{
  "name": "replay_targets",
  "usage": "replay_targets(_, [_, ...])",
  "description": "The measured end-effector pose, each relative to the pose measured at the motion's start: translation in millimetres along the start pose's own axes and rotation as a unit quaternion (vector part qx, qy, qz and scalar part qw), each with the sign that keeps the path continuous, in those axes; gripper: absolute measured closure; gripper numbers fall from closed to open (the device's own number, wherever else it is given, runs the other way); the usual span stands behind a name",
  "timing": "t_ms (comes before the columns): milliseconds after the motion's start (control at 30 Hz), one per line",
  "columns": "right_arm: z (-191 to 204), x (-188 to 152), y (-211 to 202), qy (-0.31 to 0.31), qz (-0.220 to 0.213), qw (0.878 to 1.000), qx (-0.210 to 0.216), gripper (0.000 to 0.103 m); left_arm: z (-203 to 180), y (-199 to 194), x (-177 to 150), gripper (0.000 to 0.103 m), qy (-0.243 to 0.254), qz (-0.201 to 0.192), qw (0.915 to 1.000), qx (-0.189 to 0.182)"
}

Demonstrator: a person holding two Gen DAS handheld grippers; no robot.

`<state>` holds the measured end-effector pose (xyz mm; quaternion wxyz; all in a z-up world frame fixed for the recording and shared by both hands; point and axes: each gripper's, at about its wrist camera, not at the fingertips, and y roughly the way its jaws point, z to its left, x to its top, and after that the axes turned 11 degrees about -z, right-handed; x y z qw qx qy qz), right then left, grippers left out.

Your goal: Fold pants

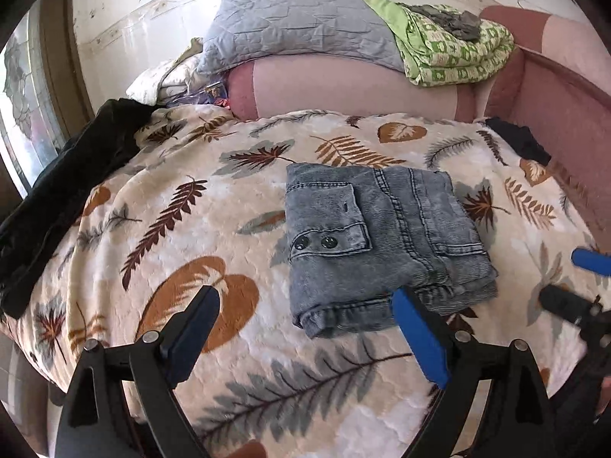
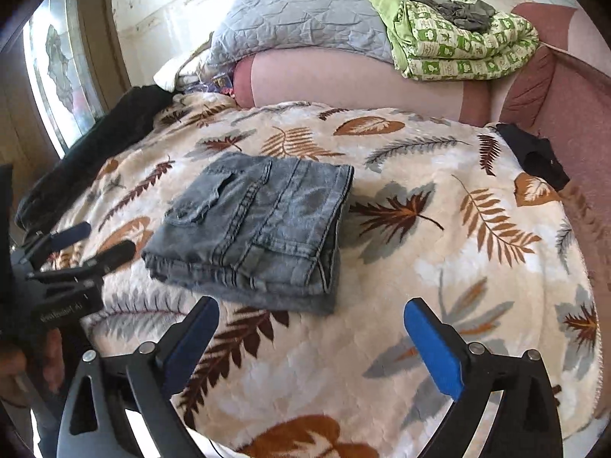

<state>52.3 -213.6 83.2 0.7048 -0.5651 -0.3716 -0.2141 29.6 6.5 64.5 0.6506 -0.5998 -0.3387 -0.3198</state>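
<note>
Pants (image 1: 385, 244): grey-blue denim, folded into a compact, roughly square bundle, lying flat on the leaf-print blanket (image 1: 183, 206) that covers the bed. Pocket flap with two dark snaps faces up on the bundle's left side in the left wrist view. Nothing rests on the bundle.

Left claw (image 1: 305, 309): jaws wide apart, nothing between the pads. It hangs over the blanket at the near edge of the pants. Its right blue pad overlaps the bundle's near right corner in the picture; whether it touches the cloth I cannot tell. Its left finger stands over bare blanket, well left of the bundle.

Right claw (image 2: 311, 318): jaws wide apart, empty. The pants (image 2: 259, 229) lie just beyond and slightly left of the gap between its fingers; neither pad touches them. Right finger is over bare blanket, clear of the bundle.

Cross views: the right claw shows at the right edge of the left wrist view, to the right of the pants and apart from them. The left claw (image 2: 99, 244) shows at the left edge of the right wrist view, just left of the bundle, with part of a hand below it.

Far side: grey quilt (image 1: 298, 26) and green patterned bedding (image 1: 454, 49) stacked on a pink cushion. Dark cloth (image 1: 68, 191) along the blanket's left edge; a small black item (image 1: 523, 141) at the far right.
</note>
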Motion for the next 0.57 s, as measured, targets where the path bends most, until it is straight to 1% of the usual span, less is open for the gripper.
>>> replay_targets(167, [2, -5, -1, -0.012, 0.005, 1.000, -0.009, 0.004, -1, -4, 3, 0.011, -0.005, 0.001, 1.0000, -0.001])
replay_targets(400, [4, 1, -2, -0.018, 0.002, 1.000, -0.009, 0.004, -1, -7, 9, 0.011, -0.017, -0.001, 0.9998, -0.013])
replay_targets(500, [7, 3, -1, -0.025, 0.002, 1.000, -0.014, 0.004, -3, -4, 13, 0.011, -0.017, -0.004, 0.9993, -0.034])
replay_targets(567, [8, 4, -1, -0.028, 0.000, 0.999, -0.017, 0.004, -5, -2, 15, 0.011, -0.016, -0.003, 0.9992, -0.037])
